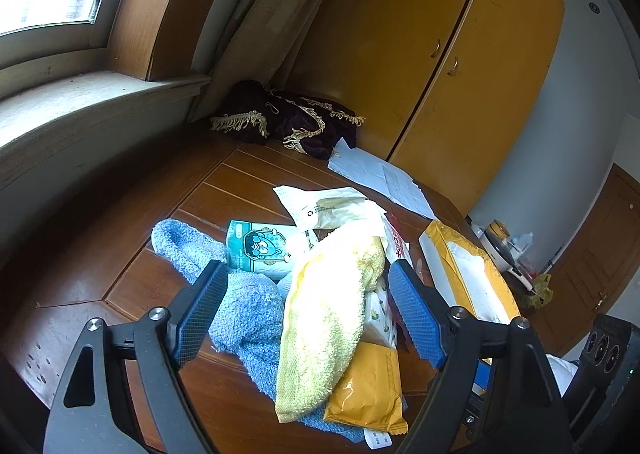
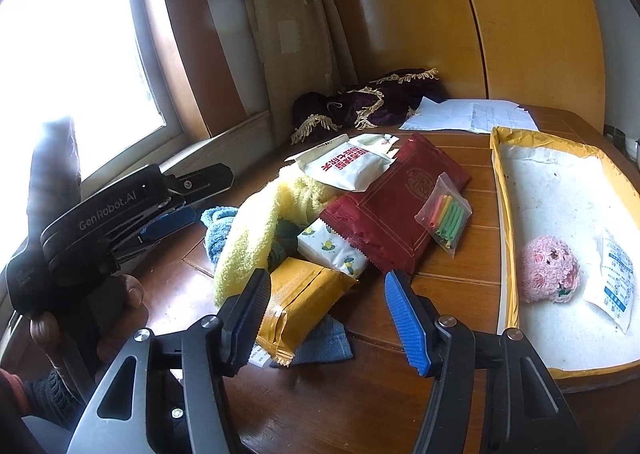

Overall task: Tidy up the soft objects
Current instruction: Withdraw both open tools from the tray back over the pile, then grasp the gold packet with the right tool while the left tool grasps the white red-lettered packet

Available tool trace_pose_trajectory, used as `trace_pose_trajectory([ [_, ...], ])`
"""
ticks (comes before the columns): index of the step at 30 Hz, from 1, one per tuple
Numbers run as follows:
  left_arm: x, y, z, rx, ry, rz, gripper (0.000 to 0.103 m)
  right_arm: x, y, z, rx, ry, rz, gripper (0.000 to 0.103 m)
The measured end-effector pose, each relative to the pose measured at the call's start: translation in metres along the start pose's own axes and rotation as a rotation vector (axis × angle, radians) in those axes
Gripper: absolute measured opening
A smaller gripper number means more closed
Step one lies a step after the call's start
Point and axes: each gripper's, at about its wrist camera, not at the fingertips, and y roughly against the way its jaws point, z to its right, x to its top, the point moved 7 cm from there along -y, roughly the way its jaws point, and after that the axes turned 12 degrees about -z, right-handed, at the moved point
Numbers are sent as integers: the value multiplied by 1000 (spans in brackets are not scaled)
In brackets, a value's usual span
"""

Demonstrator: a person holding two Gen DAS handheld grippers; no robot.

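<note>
A heap lies on the wooden table: a yellow towel (image 1: 324, 318) (image 2: 248, 230) draped over a fluffy blue sock (image 1: 248, 314) (image 2: 218, 225), a yellow padded packet (image 1: 368, 390) (image 2: 304, 298), a tissue pack (image 2: 332, 250), a dark red packet (image 2: 396, 205) and white packets. My left gripper (image 1: 308, 310) is open, its fingers either side of the towel and sock. My right gripper (image 2: 328, 318) is open just above the yellow packet. A yellow-rimmed tray (image 2: 504, 213) (image 1: 436, 250) on the right holds a pink plush toy (image 2: 548, 270) and a white sachet (image 2: 612, 286).
A teal carton (image 1: 260, 250) lies beside the sock. A small bag of coloured sticks (image 2: 444, 217) rests on the red packet. Dark fringed cloth (image 1: 288, 117) and white papers (image 1: 380, 177) lie at the table's back, before yellow cabinet doors (image 1: 460, 53). A hand (image 2: 132, 290) holds the left gripper.
</note>
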Motion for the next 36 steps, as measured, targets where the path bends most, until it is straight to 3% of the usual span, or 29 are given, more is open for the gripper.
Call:
trace_pose_trajectory([
  [7, 4, 0, -9, -4, 26, -1, 83, -1, -9, -15, 54, 60, -46, 61],
  [11, 8, 2, -13, 8, 27, 13, 83, -3, -37, -26, 54, 102, -185, 61],
  [14, 13, 3, -16, 15, 22, 18, 83, -7, -53, -29, 67, 88, -252, 61],
  [20, 26, -7, -10, -2, 5, 15, 83, -2, -69, -22, 98, 6, -292, 64],
  [24, 38, -23, 14, -63, -61, -25, 83, -2, -65, -16, 123, -35, -268, 54],
  [28, 44, -51, 50, -145, -151, -138, 83, -3, -63, -13, 144, -45, -260, 47],
  [32, 44, -82, 74, 29, -293, -157, 83, -4, -57, -15, 134, -28, -238, 44],
  [36, 39, -94, 88, 101, -374, -148, 82, -4, -47, -13, 140, -12, -202, 44],
])
